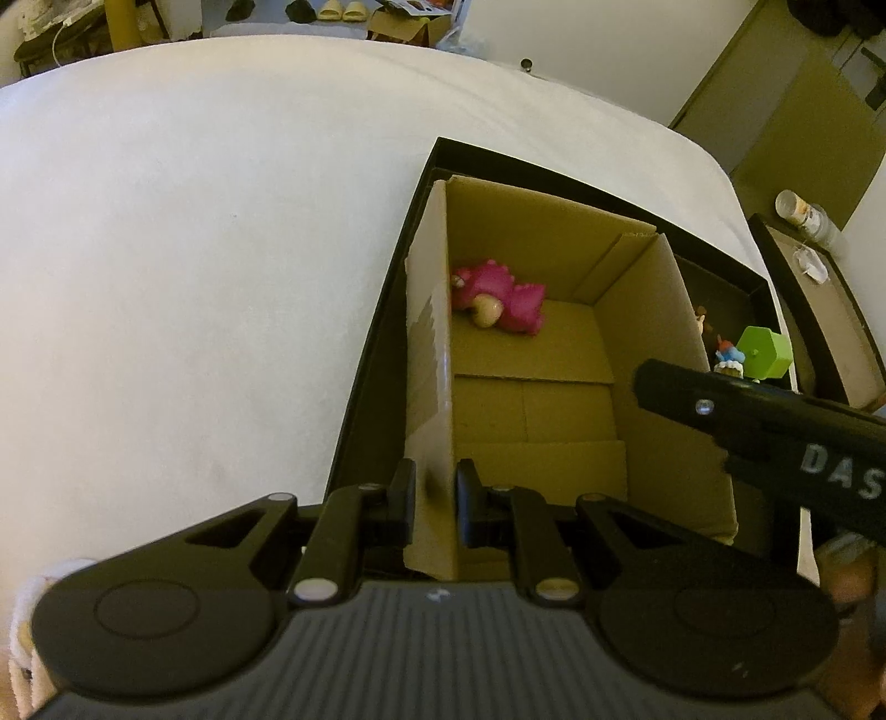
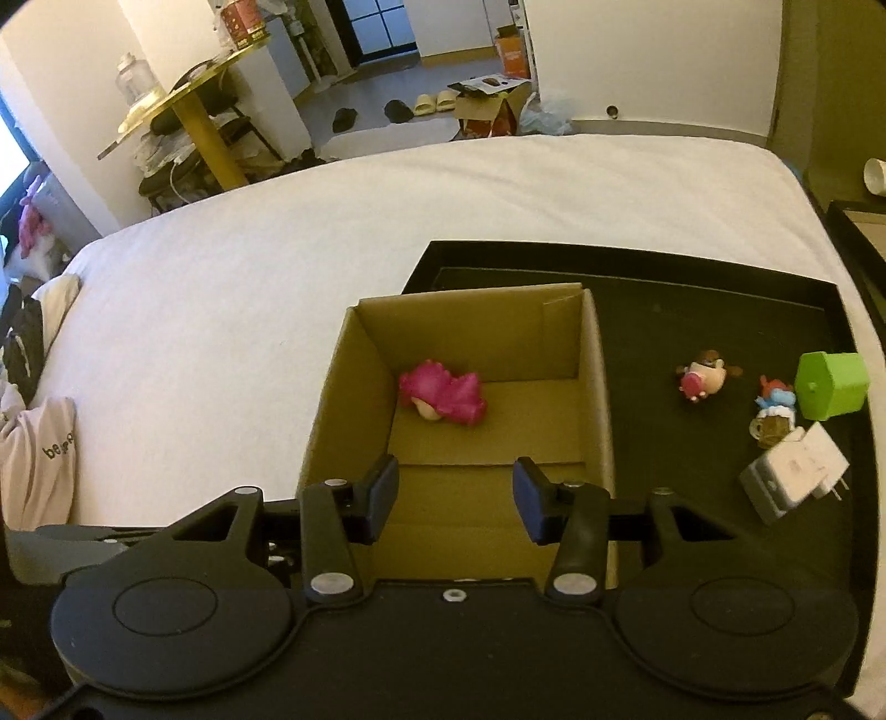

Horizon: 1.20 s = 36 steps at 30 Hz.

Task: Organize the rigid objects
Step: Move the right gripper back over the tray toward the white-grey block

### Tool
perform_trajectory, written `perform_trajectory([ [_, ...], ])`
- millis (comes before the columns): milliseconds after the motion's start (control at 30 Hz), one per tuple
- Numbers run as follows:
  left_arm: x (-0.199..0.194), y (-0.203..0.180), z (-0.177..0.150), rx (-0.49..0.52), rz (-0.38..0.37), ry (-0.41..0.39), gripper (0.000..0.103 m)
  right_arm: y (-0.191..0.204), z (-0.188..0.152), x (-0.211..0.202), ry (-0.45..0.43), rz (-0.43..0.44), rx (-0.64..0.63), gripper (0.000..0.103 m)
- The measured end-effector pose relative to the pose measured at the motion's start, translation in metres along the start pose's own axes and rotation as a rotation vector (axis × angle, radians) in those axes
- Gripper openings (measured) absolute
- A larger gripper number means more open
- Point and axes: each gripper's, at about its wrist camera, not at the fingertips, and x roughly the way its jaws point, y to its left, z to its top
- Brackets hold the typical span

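In the left wrist view, a white bed (image 1: 194, 249) fills the left and upper part of the frame. A black tray (image 1: 360, 399) lies on it right of centre, and a cardboard box (image 1: 648, 387) stands in the tray. The left gripper (image 1: 435, 498), at lower centre, has its jaws clenched on the box's near left wall. A pink toy (image 1: 498, 296) lies on the box floor, in the far left corner. At the right edge the right gripper (image 1: 775, 437) crosses the frame above the box's right wall; beyond it a green block (image 1: 767, 351) and a small blue figure (image 1: 726, 354) sit in the tray. Along the top are slippers (image 1: 343, 8), an open carton (image 1: 404, 25) and an olive door (image 1: 797, 116).

In the right wrist view, the right gripper (image 2: 455, 498) hangs over the near part of the box (image 2: 601, 387), jaws released and holding nothing. The pink toy (image 2: 446, 393) lies at the far left of the box floor. On the tray (image 2: 637, 332), right of the box, lie a brown and pink figure (image 2: 703, 379), the blue figure (image 2: 775, 396), the green block (image 2: 830, 385) and a white charger (image 2: 792, 476). The bed (image 2: 277, 277) spreads to the left. At upper left stands a round gold table (image 2: 188, 94); the floor at top centre holds slippers (image 2: 434, 102) and a carton (image 2: 487, 108).
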Motion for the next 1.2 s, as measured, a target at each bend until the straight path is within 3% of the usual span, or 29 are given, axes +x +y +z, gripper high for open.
perform_trajectory([
  [1200, 0.004, -0.012, -0.003, -0.001, 0.068, -0.011, 0.014, -0.104, -0.035, -0.034, -0.048, -0.1, 0.158, 0.055],
])
